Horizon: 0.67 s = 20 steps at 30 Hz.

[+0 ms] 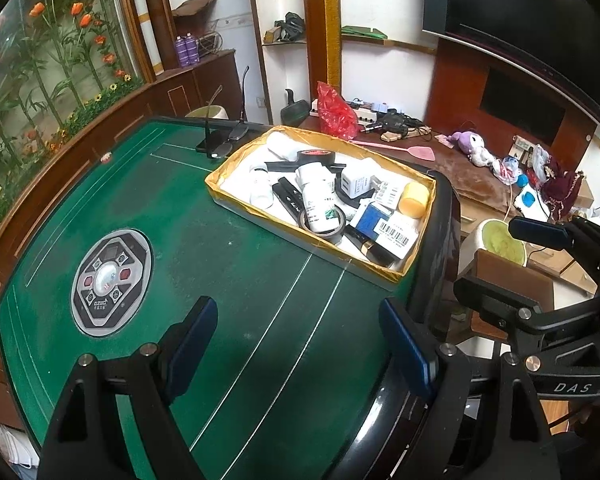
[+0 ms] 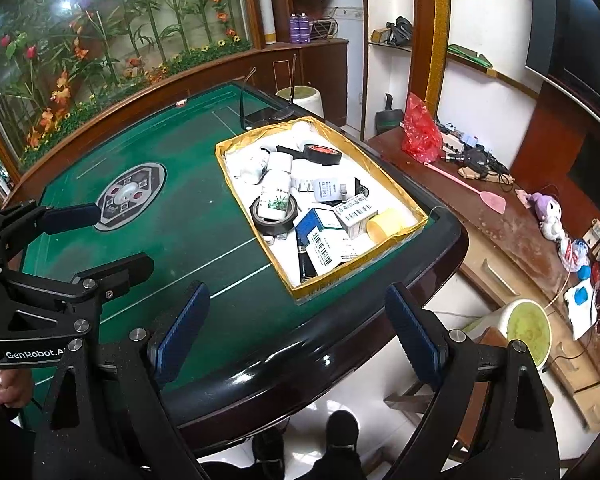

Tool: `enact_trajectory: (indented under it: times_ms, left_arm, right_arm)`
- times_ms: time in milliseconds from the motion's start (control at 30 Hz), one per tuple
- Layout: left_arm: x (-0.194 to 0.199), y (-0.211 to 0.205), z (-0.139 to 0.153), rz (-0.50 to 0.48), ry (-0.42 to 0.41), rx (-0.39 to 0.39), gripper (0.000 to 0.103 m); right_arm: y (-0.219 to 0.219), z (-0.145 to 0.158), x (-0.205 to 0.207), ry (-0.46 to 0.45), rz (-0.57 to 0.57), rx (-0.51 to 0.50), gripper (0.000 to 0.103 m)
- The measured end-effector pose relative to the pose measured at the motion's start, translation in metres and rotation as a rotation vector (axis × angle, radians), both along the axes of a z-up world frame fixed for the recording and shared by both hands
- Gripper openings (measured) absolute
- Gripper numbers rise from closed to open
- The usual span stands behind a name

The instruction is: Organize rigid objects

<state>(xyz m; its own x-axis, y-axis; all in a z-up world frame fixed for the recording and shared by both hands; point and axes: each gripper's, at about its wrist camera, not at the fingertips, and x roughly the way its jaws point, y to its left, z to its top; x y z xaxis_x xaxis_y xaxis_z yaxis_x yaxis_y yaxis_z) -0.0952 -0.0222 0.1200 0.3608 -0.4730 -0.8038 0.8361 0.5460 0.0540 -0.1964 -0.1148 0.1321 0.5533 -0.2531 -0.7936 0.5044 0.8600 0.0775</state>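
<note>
A: My left gripper (image 1: 296,344) and right gripper (image 2: 296,332) both gape wide, nothing between the pads, over the green table (image 1: 228,264).

B: What's cut off?

A: My own handles run off the frame bottom. Left to right: the centre panel's (image 1: 110,280) lettering is too small to read. The yellow-rimmed box (image 2: 340,276) sits at the table's right edge; inside, 1 white bottle (image 2: 276,196) stands in a tape roll (image 2: 274,220), its label illegible. Only barcodes show. The grippers read "GenRobot" and "DAS".
</note>
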Motion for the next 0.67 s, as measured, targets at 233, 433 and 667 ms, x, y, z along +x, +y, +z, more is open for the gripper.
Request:
enact_trajectory:
  times_ms: [233,433,667]
  left_arm:
    - [-0.005,-0.005,-0.001,-0.017,0.011,-0.006,0.084]
    - [-0.012,-0.007,0.003,-0.024,0.002,-0.031,0.084]
    - [-0.016,-0.012,0.002,-0.034,-0.002,-0.019,0.084]
  right_arm:
    - [-0.004,-0.001,-0.007,-0.011,-0.018,0.009,0.090]
    - [-0.008,0.000,-0.014,-0.024,-0.030,0.015,0.090]
    - [-0.011,0.000,-0.021,-0.026,-0.046,0.012,0.090]
